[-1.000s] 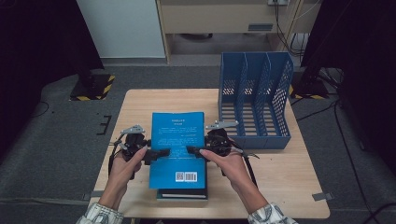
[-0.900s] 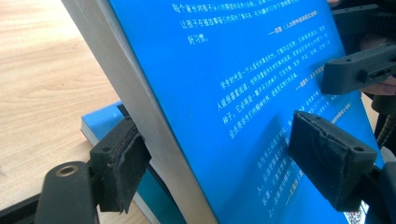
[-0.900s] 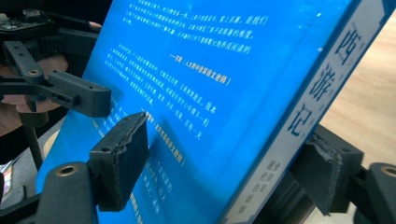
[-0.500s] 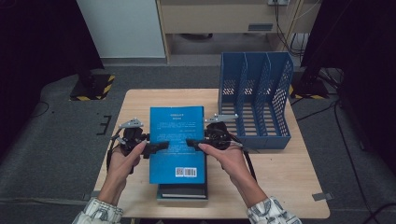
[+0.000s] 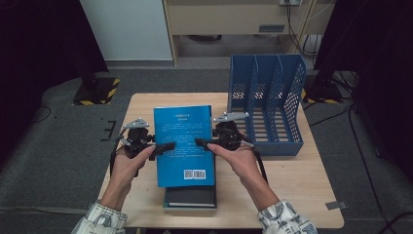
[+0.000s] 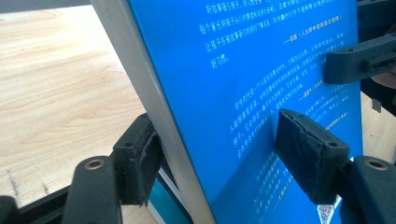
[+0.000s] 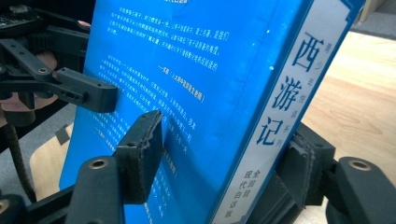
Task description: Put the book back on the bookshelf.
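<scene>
- Left gripper (image 5: 165, 146) and right gripper (image 5: 200, 142), jaws just closing, each clamp an edge of the blue book (image 5: 184, 141).
- Lift evenly, level, towards the blue file rack (image 5: 272, 105).

My jaws closing, pads pressing blue book (image 6: 243, 93) from both faces; other gripper's jaw tip (image 6: 359, 58) on cover; wooden table (image 6: 60, 88) beyond.
</scene>
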